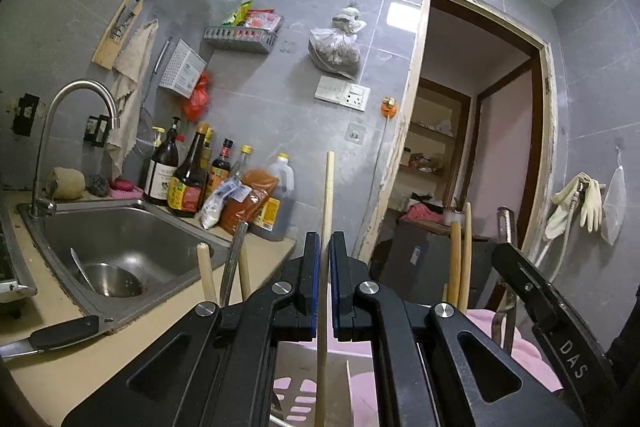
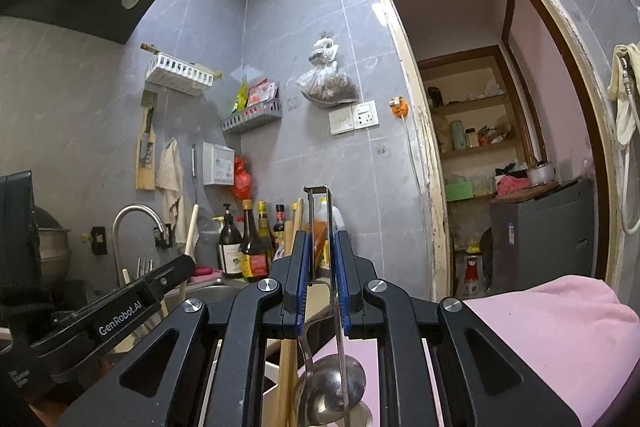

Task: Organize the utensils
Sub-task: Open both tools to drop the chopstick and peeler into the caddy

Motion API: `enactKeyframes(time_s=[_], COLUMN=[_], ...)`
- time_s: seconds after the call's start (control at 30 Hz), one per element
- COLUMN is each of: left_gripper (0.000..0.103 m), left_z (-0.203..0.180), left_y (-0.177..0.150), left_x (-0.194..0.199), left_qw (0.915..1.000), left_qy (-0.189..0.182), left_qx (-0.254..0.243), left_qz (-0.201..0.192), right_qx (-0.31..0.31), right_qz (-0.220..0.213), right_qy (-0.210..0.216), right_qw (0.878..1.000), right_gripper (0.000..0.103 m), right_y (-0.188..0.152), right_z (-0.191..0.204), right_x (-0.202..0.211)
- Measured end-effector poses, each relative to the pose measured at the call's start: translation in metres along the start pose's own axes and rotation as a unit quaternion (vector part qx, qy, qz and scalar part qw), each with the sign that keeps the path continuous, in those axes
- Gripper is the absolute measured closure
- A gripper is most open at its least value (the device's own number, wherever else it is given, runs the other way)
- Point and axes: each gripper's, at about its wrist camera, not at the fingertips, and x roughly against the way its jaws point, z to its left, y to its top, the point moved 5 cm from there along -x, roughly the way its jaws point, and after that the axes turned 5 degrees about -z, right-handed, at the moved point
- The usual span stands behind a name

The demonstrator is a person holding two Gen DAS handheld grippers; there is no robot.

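- Two grippers each clamp one utensil: the left gripper (image 1: 325, 259) pinches a long pale wooden stick (image 1: 327, 211) standing upright over a pink slotted holder (image 1: 296, 393).
- The right gripper (image 2: 322, 267) grips a thin metal-handled utensil (image 2: 329, 227) above a steel ladle (image 2: 332, 383).
- Beige countertop (image 1: 80, 367), steel sink (image 1: 120, 239), grey tiled walls (image 1: 280, 107).
- Readable: "GenRobot.AI", "DAS".

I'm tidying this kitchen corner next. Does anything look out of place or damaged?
A black-handled knife lies on the counter beside the sink, not stored with the utensils. A spoon sits in the sink. The door frame looks chipped and peeling along its edge.
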Motion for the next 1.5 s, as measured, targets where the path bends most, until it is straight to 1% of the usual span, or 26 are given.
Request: enactKeyframes(time_s=[0.1, 0.27, 0.37, 0.43, 0.5, 0.7, 0.8, 0.83, 0.87, 0.93, 1.07, 1.13, 1.17, 1.2, 1.23, 1.27, 1.4, 1.5], left_gripper=[0.1, 0.099, 0.093, 0.086, 0.085, 0.084, 0.081, 0.079, 0.078, 0.076, 0.07, 0.065, 0.064, 0.063, 0.063, 0.063, 0.054, 0.046], left_z=[-0.001, -0.003, -0.003, -0.002, -0.002, -0.002, -0.001, -0.001, -0.002, -0.002, -0.004, -0.005, -0.006, -0.007, -0.007, -0.008, -0.012, -0.016], left_y=[-0.001, -0.002, 0.001, 0.002, 0.004, 0.004, 0.005, 0.005, 0.006, 0.006, 0.007, 0.008, 0.009, 0.01, 0.011, 0.012, 0.014, 0.017], left_x=[0.001, 0.003, 0.005, 0.007, 0.007, 0.008, 0.008, 0.008, 0.008, 0.008, 0.013, 0.015, 0.016, 0.017, 0.019, 0.019, 0.024, 0.028], left_qw=[1.0, 1.0, 0.9999, 0.9998, 0.9997, 0.9997, 0.9996, 0.9996, 0.9996, 0.9995, 0.9994, 0.9993, 0.9992, 0.9992, 0.9991, 0.999, 0.9989, 0.9991], left_qy=[-0.001, -0.008, -0.014, -0.018, -0.021, -0.021, -0.022, -0.023, -0.022, -0.024, -0.027, -0.029, -0.031, -0.032, -0.034, -0.037, -0.038, -0.034], left_qx=[-0.001, -0.003, 0.003, 0.009, 0.013, 0.015, 0.016, 0.018, 0.019, 0.019, 0.019, 0.021, 0.022, 0.022, 0.023, 0.024, 0.025, 0.024], left_qz=[-0.002, -0.003, -0.005, -0.007, -0.007, -0.006, -0.006, -0.007, -0.007, -0.005, -0.01, -0.012, -0.012, -0.012, -0.012, -0.011, -0.008, -0.005], right_qx=[0.001, -0.002, -0.007, -0.01, -0.012, -0.012, -0.011, -0.01, -0.01, -0.011, -0.009, -0.007, -0.005, -0.005, -0.005, -0.007, -0.004, -0.001], right_qz=[0.0, -0.007, -0.009, -0.012, -0.014, -0.013, -0.015, -0.015, -0.016, -0.019, -0.022, -0.022, -0.021, -0.018, -0.017, -0.017, -0.015, -0.014], right_qy=[0.0, 0.0, -0.002, -0.004, -0.006, -0.008, -0.009, -0.01, -0.012, -0.015, -0.022, -0.026, -0.027, -0.029, -0.029, -0.029, -0.034, -0.038], right_qw=[1.0, 1.0, 1.0, 1.0, 1.0, 1.0, 1.0, 1.0, 1.0, 1.0, 0.999, 0.999, 0.999, 0.999, 0.999, 0.999, 0.999, 0.999], right_gripper=[0.092, 0.084, 0.08, 0.08, 0.077, 0.076, 0.073, 0.07, 0.064, 0.058, 0.05, 0.05, 0.047, 0.043, 0.032, 0.025, 0.023, 0.017], right_y=[0.0, 0.001, 0.003, 0.004, 0.006, 0.007, 0.008, 0.008, 0.009, 0.01, 0.013, 0.014, 0.015, 0.015, 0.015, 0.016, 0.02, 0.024], right_z=[0.002, 0.002, 0.001, 0.0, -0.001, -0.002, -0.003, -0.003, -0.004, -0.005, -0.007, -0.009, -0.009, -0.01, -0.011, -0.013, -0.019, -0.023], right_x=[0.0, 0.002, 0.003, 0.004, 0.005, 0.007, 0.007, 0.007, 0.008, 0.009, 0.01, 0.01, 0.01, 0.01, 0.01, 0.011, 0.016, 0.02])
